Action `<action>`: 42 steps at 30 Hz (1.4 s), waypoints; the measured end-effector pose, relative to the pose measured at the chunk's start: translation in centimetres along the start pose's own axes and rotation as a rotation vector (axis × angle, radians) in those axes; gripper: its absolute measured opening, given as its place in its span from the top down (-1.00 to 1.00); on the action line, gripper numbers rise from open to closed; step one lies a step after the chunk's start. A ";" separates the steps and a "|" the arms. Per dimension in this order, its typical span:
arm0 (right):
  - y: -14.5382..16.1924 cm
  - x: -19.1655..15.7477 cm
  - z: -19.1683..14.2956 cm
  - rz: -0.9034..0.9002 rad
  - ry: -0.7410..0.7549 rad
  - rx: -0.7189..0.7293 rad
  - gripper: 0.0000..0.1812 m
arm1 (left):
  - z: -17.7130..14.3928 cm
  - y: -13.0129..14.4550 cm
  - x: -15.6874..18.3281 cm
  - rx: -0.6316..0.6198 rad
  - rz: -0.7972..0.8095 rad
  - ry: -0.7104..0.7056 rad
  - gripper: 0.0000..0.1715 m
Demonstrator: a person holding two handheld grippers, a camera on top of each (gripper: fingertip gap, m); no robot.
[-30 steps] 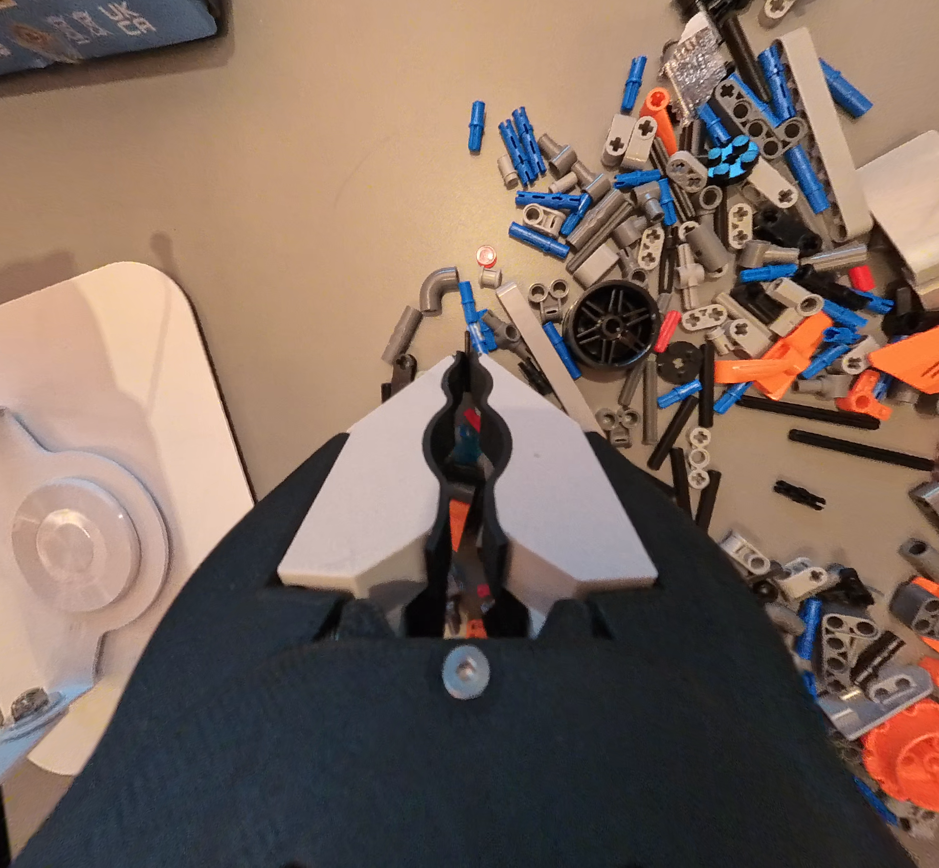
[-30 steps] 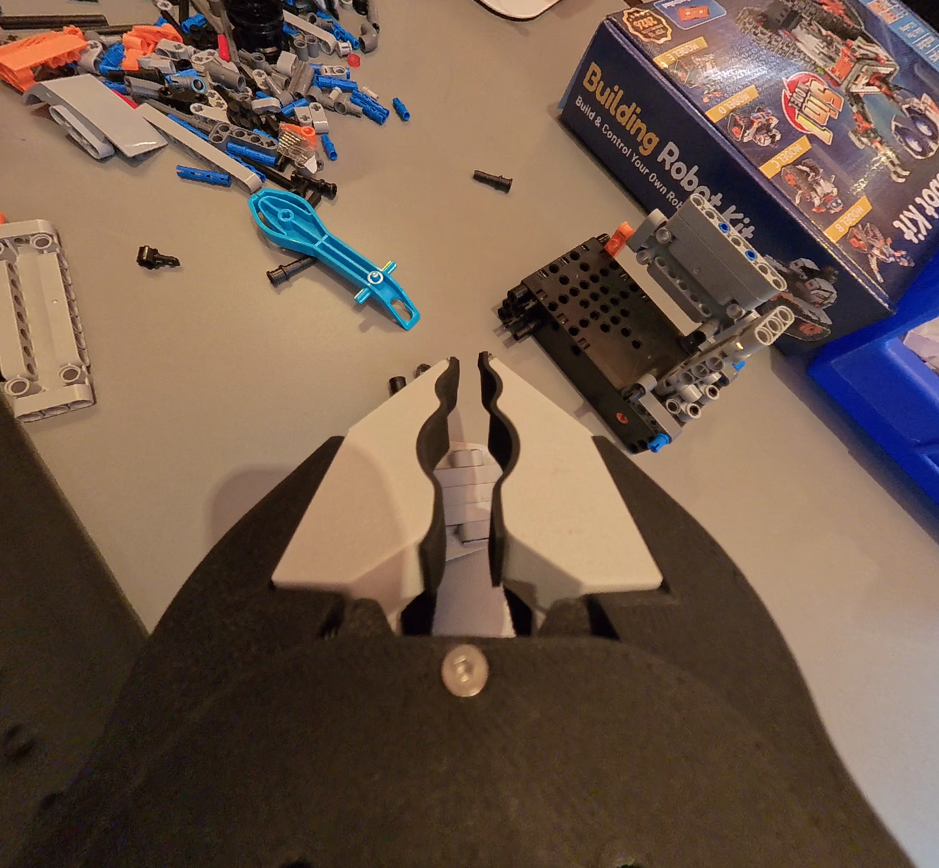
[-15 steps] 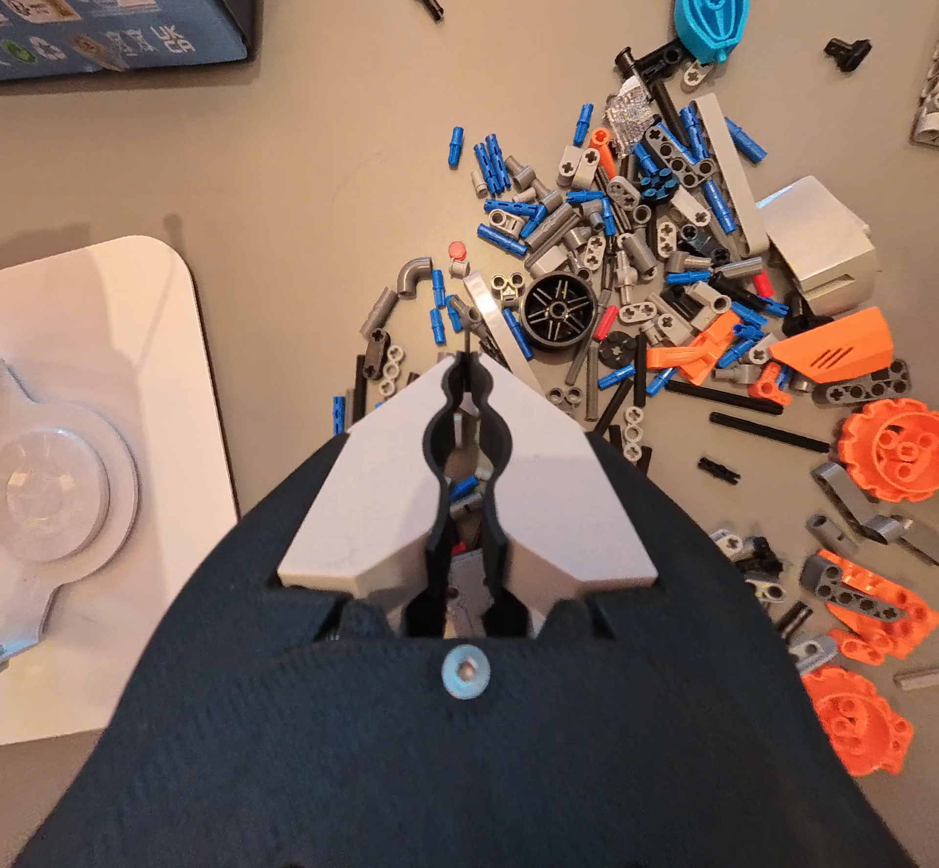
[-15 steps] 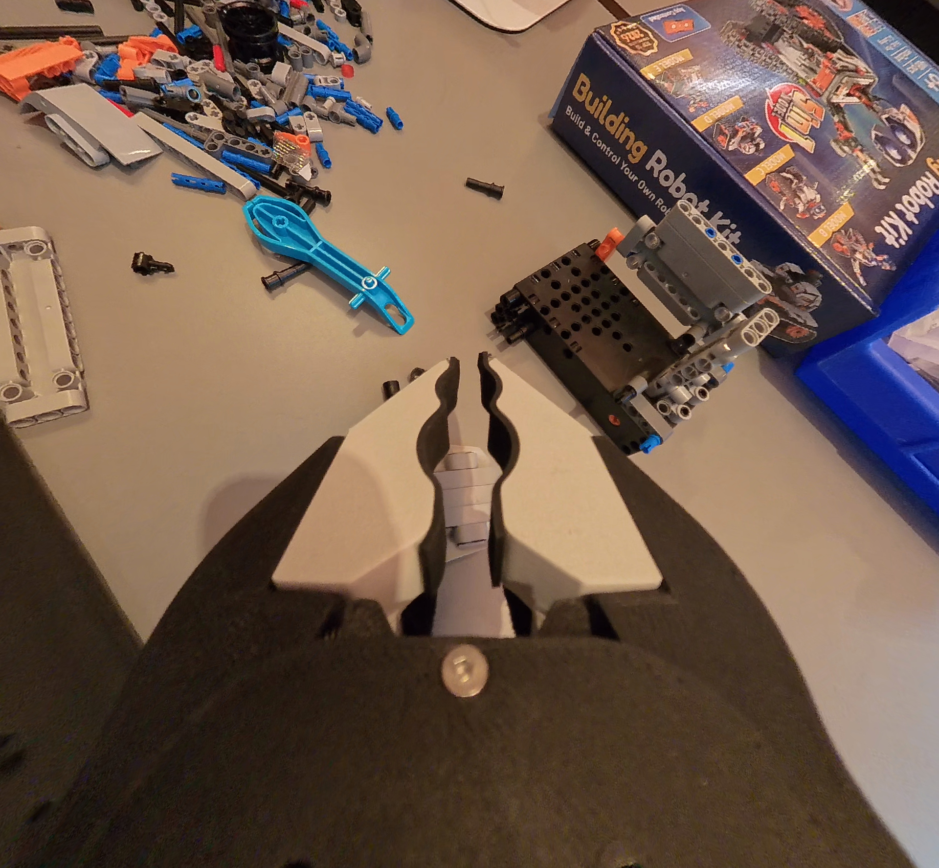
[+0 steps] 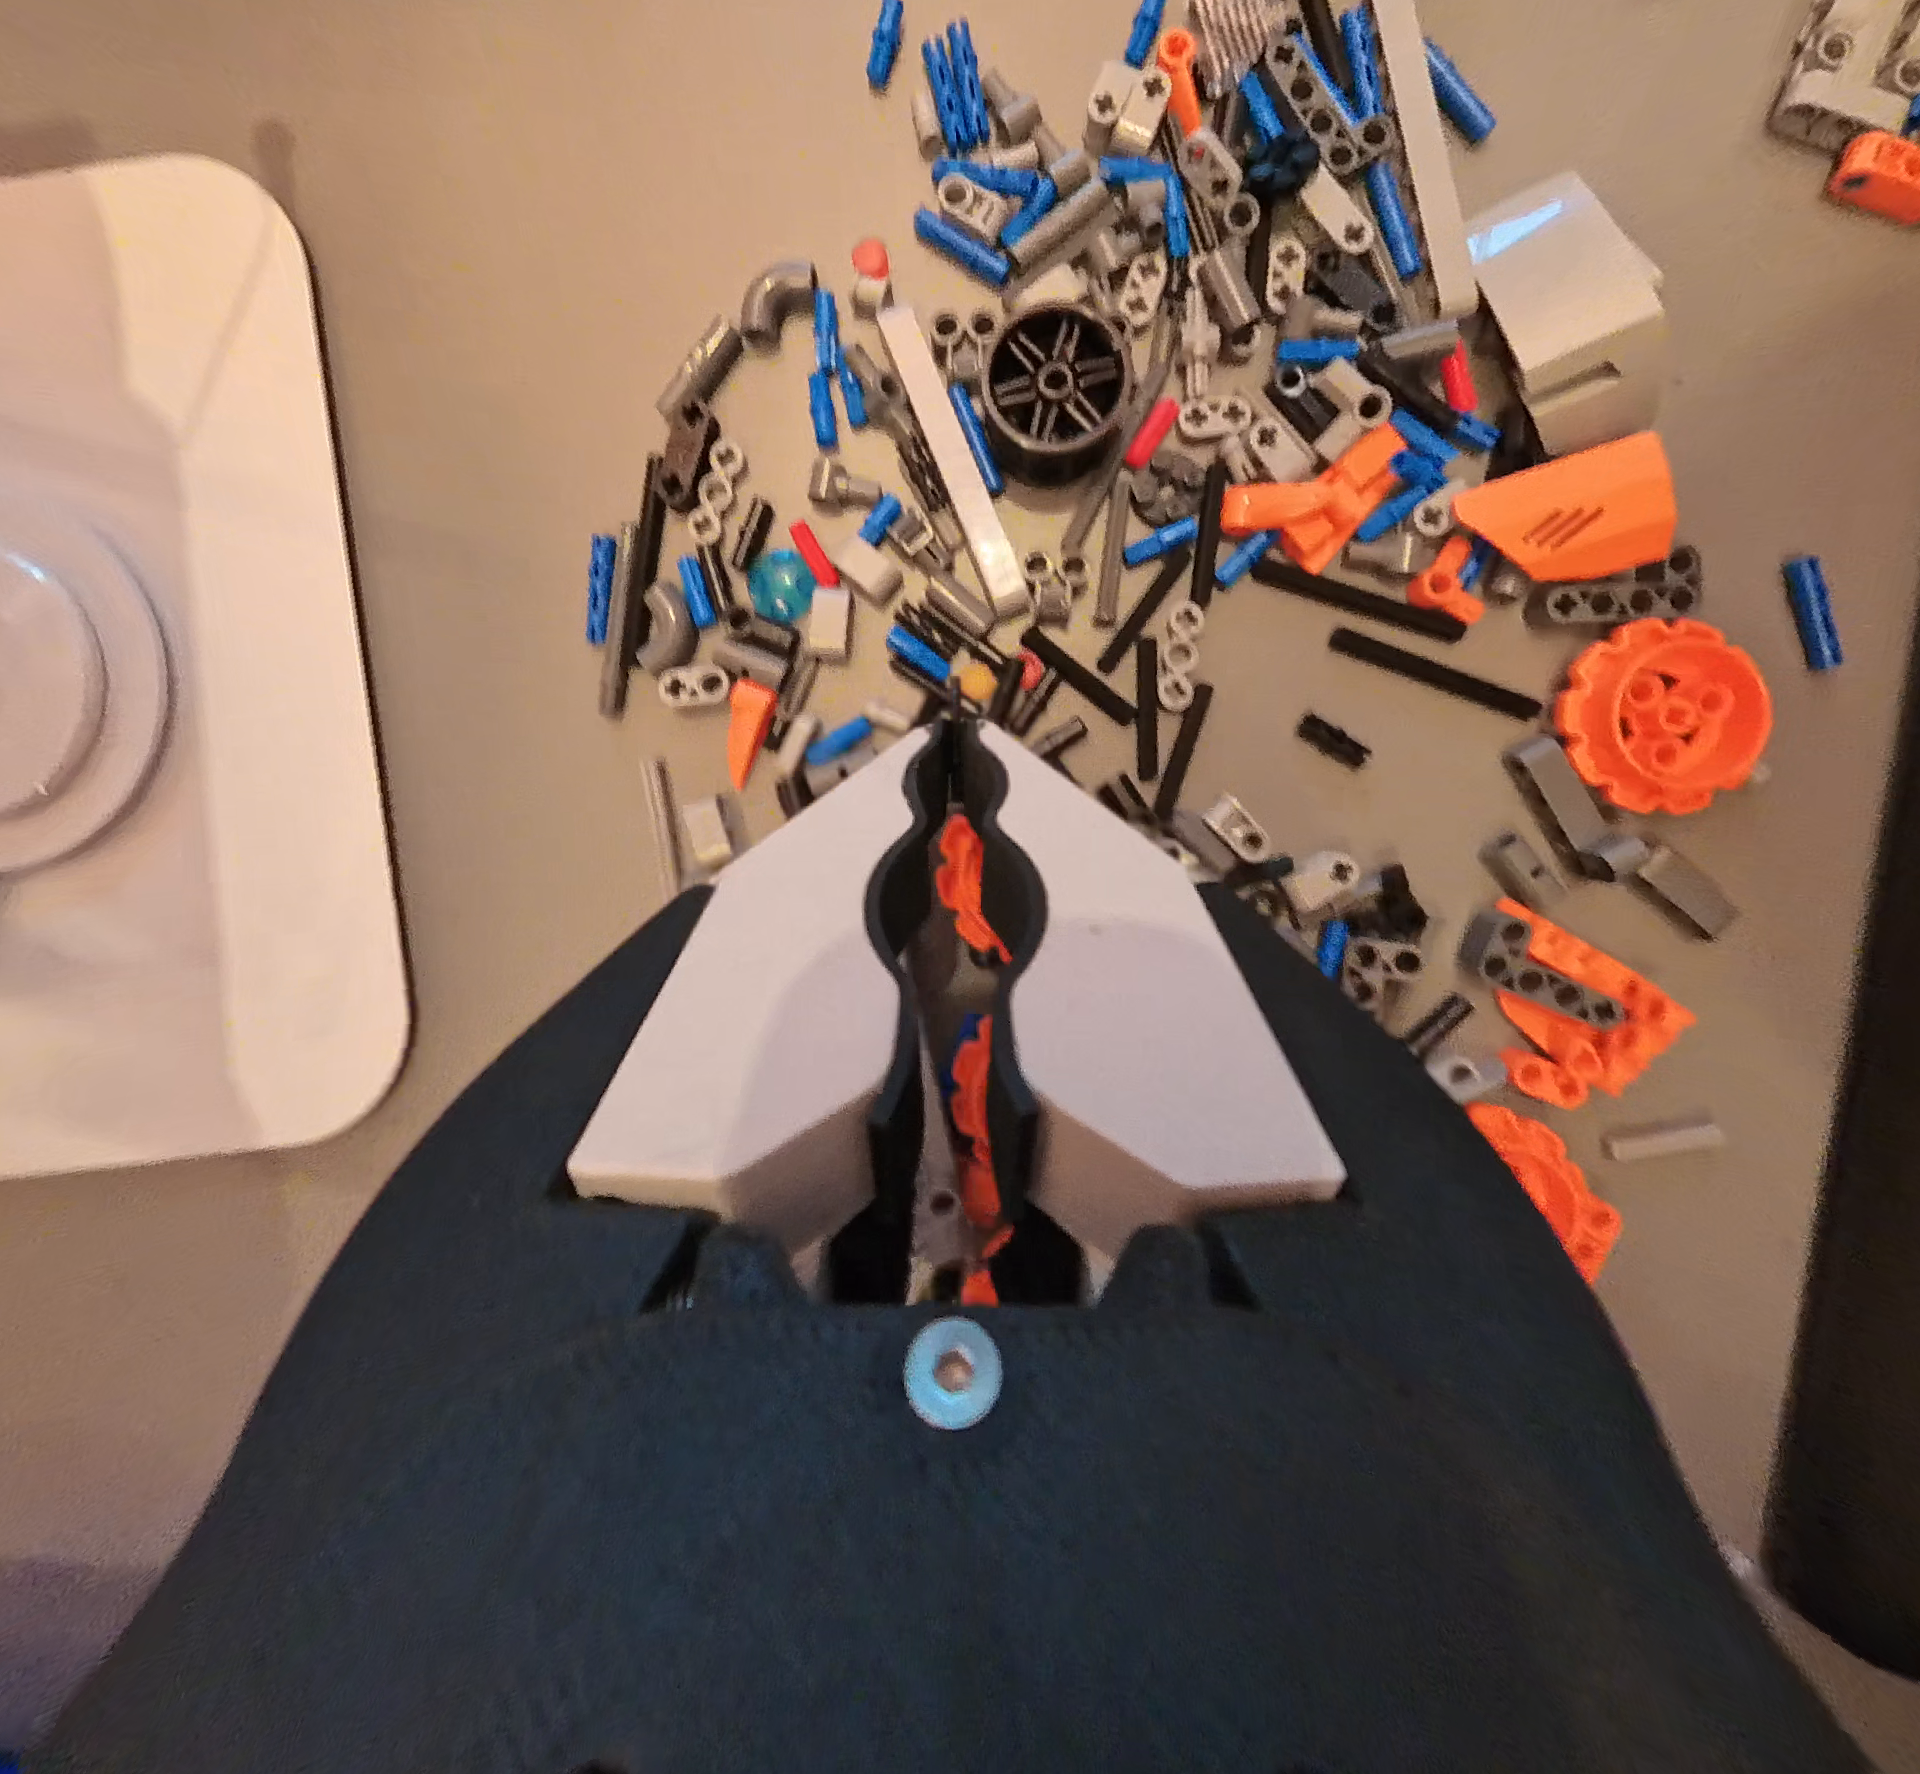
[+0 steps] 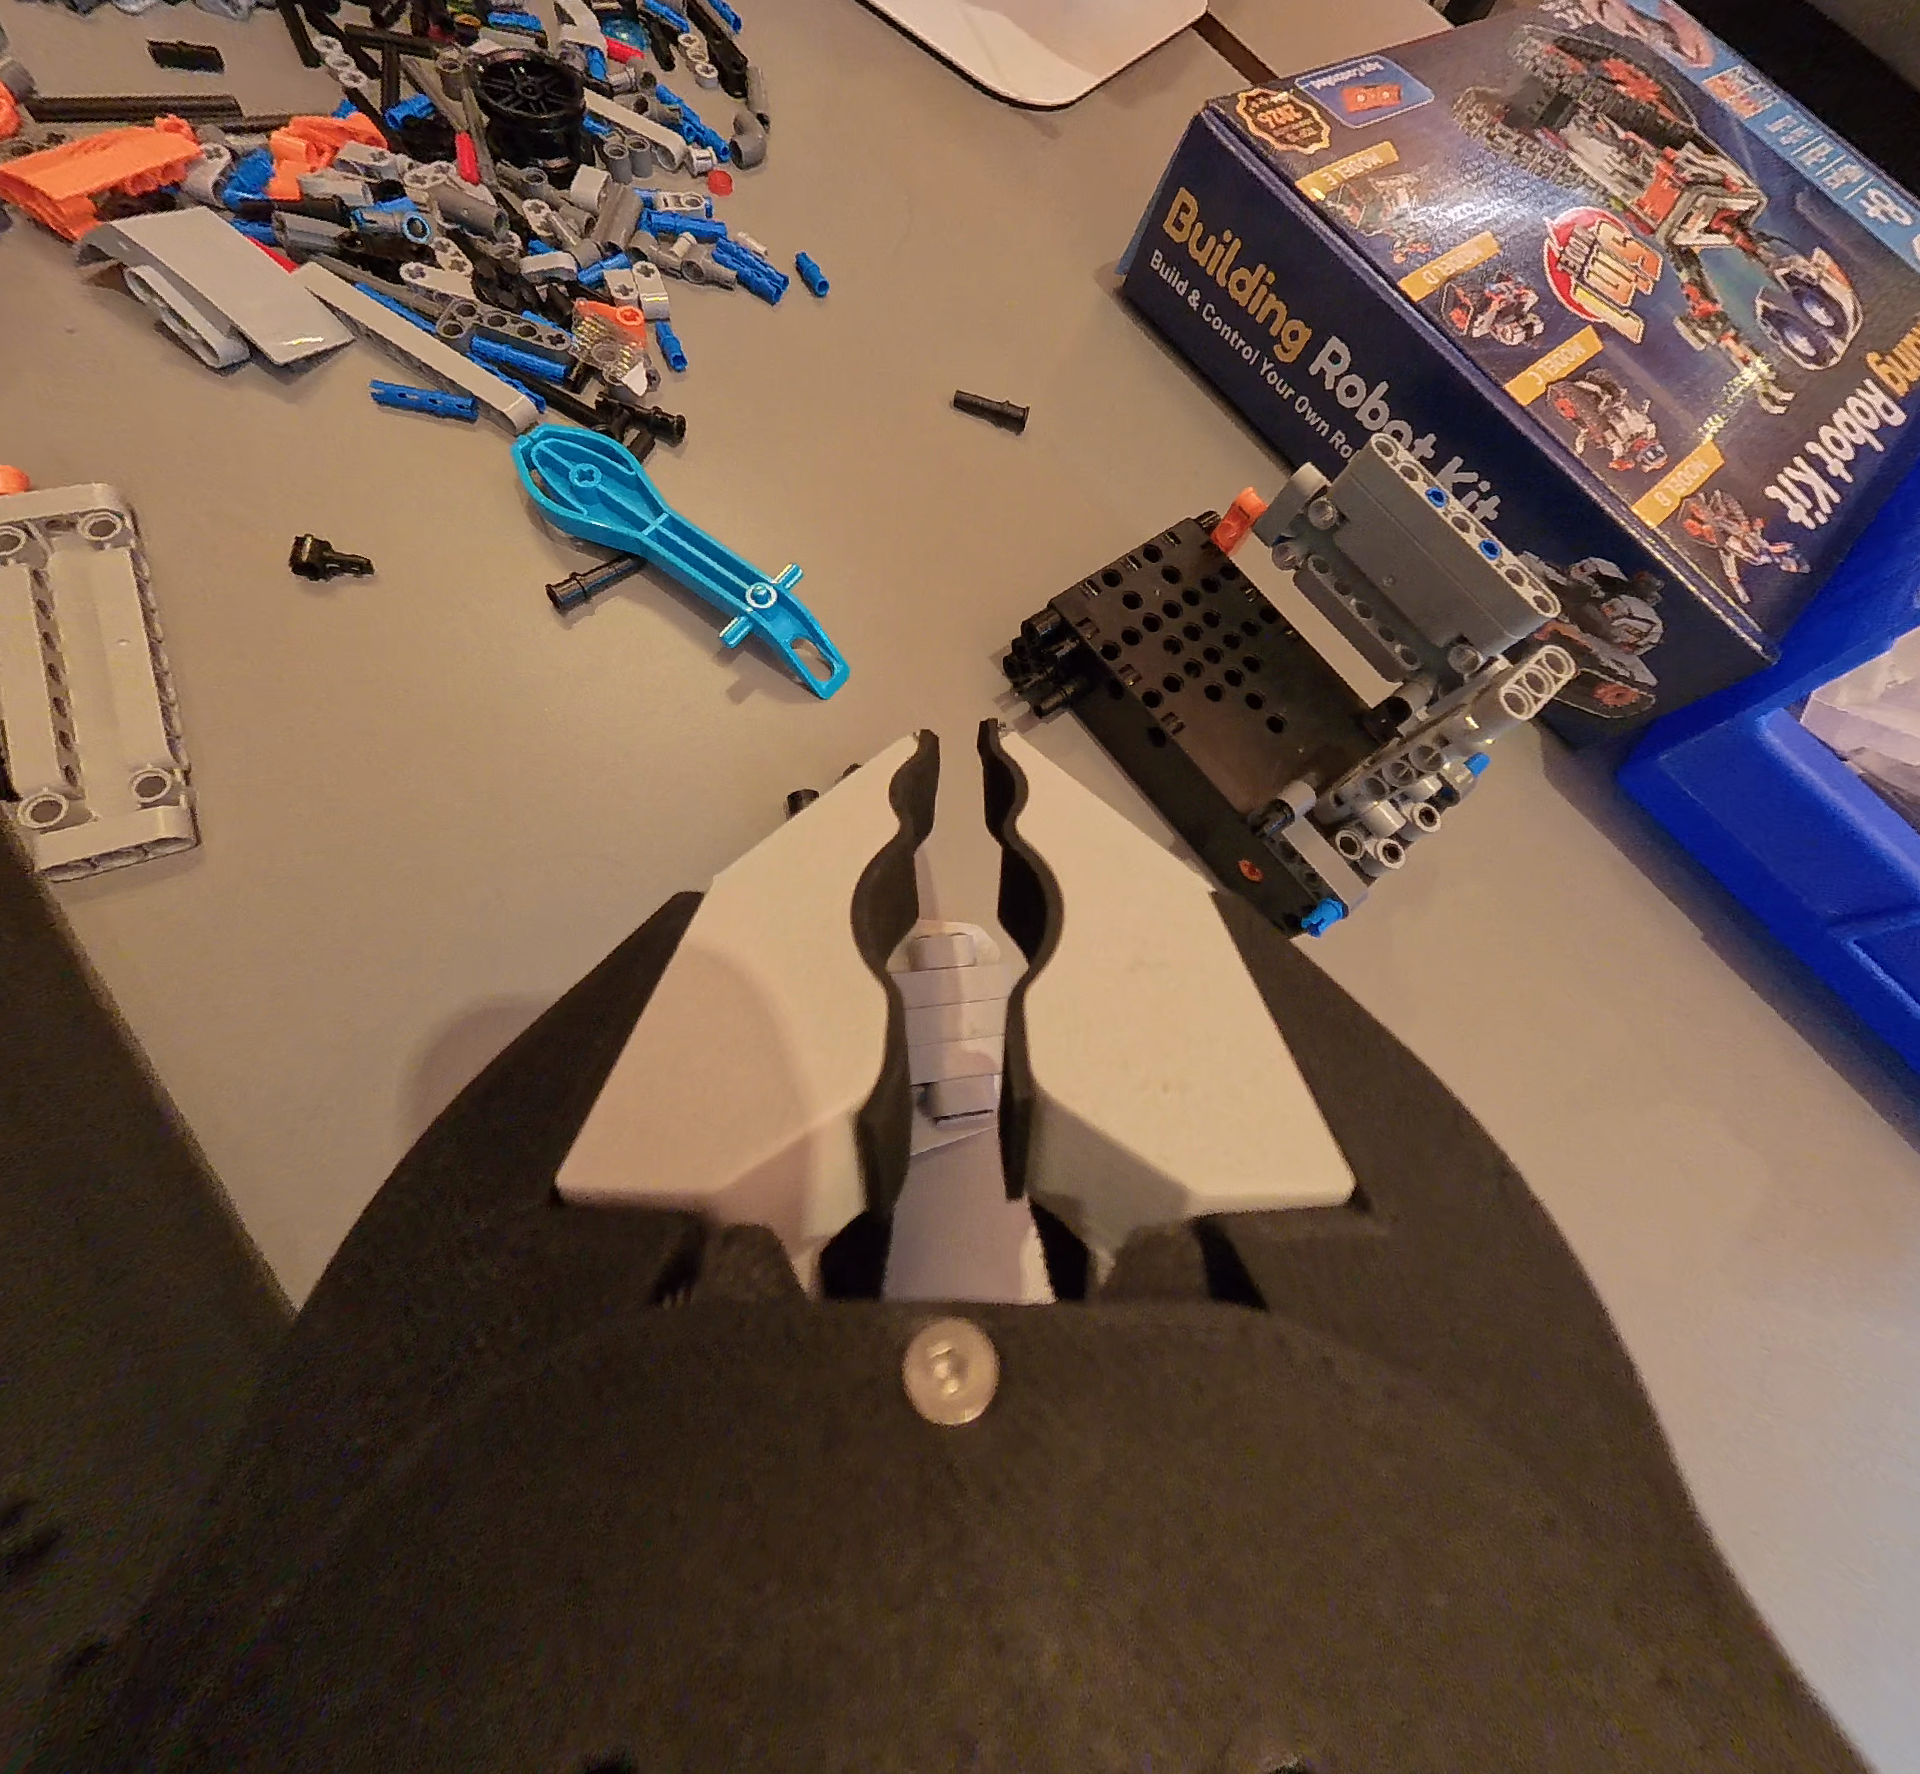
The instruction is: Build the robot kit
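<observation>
My left gripper [image 5: 954, 737] is shut on a thin black pin [image 5: 952, 701] that sticks out past its tips. It hangs above the near edge of a pile of loose blue, grey, black and orange building parts [image 5: 1143, 436]. My right gripper [image 6: 958, 737] is shut on a small grey stacked piece [image 6: 951, 997] held deep between its fingers, with the tips a little apart. It hovers over the table just left of a black perforated plate [image 6: 1195, 675] that carries a grey beam block [image 6: 1423, 561].
A black wheel [image 5: 1058, 386] and an orange gear [image 5: 1662, 716] lie in the pile, and a white stand base [image 5: 187, 685] is to its left. A teal tool [image 6: 665, 540], a grey frame [image 6: 83, 675], a loose black pin [image 6: 992, 410], a printed blue box [image 6: 1558, 270] and a blue bin [image 6: 1818, 789] surround the right gripper. Spacing between my two grippers at the tips: around 30 cm.
My left gripper has risen and drawn back from the pile with the black pin, so more of the pile shows. My right gripper has hardly moved and keeps the grey piece.
</observation>
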State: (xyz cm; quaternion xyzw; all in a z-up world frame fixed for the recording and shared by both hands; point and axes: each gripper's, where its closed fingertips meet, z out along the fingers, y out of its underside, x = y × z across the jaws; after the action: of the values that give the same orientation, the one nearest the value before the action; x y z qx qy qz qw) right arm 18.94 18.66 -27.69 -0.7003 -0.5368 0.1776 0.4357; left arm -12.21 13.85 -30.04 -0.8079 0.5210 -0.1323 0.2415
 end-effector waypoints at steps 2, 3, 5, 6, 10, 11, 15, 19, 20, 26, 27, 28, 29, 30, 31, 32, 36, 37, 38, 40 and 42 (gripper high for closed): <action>0.0 0.0 0.0 0.000 -0.001 0.000 0.93 | -0.5 0.8 0.7 0.000 -0.019 0.011 1.00; 0.0 0.0 0.0 0.000 -0.001 -0.002 0.93 | -0.6 1.3 1.1 -0.005 -0.027 0.019 1.00; 0.1 0.0 0.1 0.000 -0.002 -0.005 0.93 | -0.7 2.0 1.6 -0.016 -0.034 0.022 1.00; 0.1 0.0 0.1 0.000 -0.003 -0.006 0.93 | -0.7 2.2 2.0 -0.015 -0.039 0.033 1.00; 0.2 0.0 0.2 0.002 -0.001 -0.009 0.93 | -0.3 2.6 3.1 -0.018 -0.035 0.059 1.00; 0.2 0.0 0.1 0.002 0.000 -0.009 0.93 | -0.3 2.5 3.1 -0.014 -0.034 0.054 0.98; 0.2 0.0 0.1 0.004 0.001 -0.009 0.93 | -0.4 1.5 2.4 0.016 -0.032 0.036 0.86; 0.2 0.1 0.1 0.005 0.002 -0.005 0.93 | -0.4 1.3 1.4 0.014 -0.030 0.010 0.85; 0.1 0.1 0.1 0.005 0.002 -0.004 0.93 | -0.4 1.3 1.1 0.013 -0.031 0.003 0.85; 0.2 0.1 0.1 0.003 0.001 -0.004 0.93 | 0.8 1.0 1.5 0.006 -0.013 0.040 0.77; 0.1 0.1 0.1 0.004 0.001 -0.004 0.93 | 1.1 1.2 1.5 -0.008 -0.005 0.038 0.76; 0.2 0.1 0.0 0.004 0.001 -0.004 0.93 | 1.3 1.4 1.4 -0.027 -0.003 0.030 0.76; 0.2 0.1 0.1 0.005 0.000 -0.005 0.93 | 1.5 1.7 1.2 -0.045 -0.002 0.022 0.76; 0.2 0.1 0.1 0.004 0.000 -0.006 0.93 | 1.7 1.8 1.2 -0.053 -0.002 0.023 0.76; 0.2 0.1 0.1 0.004 0.000 -0.006 0.93 | 1.7 1.8 1.3 -0.050 -0.015 0.034 0.77; 0.2 0.0 0.1 0.004 -0.001 -0.006 0.93 | 1.6 2.0 1.3 -0.062 -0.035 0.043 0.77; 0.2 0.0 0.1 0.004 -0.003 -0.009 0.93 | 0.9 1.1 1.2 -0.023 -0.048 0.046 0.80; 0.2 0.0 0.1 0.003 -0.003 -0.010 0.93 | 0.9 0.7 1.2 -0.010 -0.041 0.041 0.81; 0.2 0.0 0.1 0.003 -0.003 -0.010 0.93 | 1.1 0.4 1.2 -0.013 -0.030 0.030 0.82; 0.2 0.0 0.1 0.003 -0.002 -0.009 0.93 | 1.6 0.4 0.8 -0.041 -0.006 0.002 0.84; 0.2 0.0 0.0 0.003 0.000 -0.007 0.93 | 2.2 0.7 0.8 -0.063 0.004 0.011 0.88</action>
State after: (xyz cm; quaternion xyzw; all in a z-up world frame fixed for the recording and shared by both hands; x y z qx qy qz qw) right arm 19.04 18.69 -27.88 -0.7026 -0.5363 0.1767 0.4330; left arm -11.34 13.42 -32.30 -0.8133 0.5280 -0.1195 0.2134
